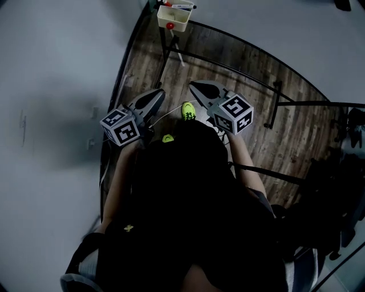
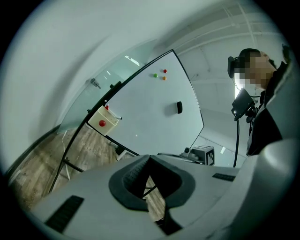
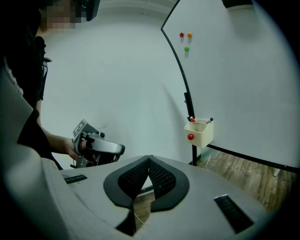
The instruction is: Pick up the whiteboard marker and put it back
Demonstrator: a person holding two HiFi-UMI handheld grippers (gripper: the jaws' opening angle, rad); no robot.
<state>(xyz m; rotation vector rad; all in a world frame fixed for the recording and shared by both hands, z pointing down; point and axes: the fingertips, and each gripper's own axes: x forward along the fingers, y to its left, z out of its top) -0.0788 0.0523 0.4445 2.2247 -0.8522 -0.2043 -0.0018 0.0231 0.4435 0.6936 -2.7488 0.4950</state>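
A cream marker box (image 1: 174, 18) with a red magnet (image 1: 169, 25) on its front hangs on the whiteboard frame, at the top of the head view. Whiteboard markers (image 1: 181, 6) lie in it; in the right gripper view a red-capped marker (image 3: 191, 119) sticks out of the box (image 3: 200, 132). My left gripper (image 1: 160, 92) and right gripper (image 1: 193, 85) are held side by side, well short of the box and pointing toward it. Both are shut with nothing between their jaws. The left gripper view shows the box (image 2: 107, 118) far ahead, beyond its own shut tips (image 2: 150, 157).
The whiteboard (image 2: 154, 112) carries three small magnets (image 2: 160, 74) and a black eraser (image 2: 179, 107). Its black frame legs (image 1: 274, 105) stand on the wooden floor (image 1: 251, 68). A pale wall (image 1: 51, 85) is on the left. The person's green shoes (image 1: 188, 110) show below the grippers.
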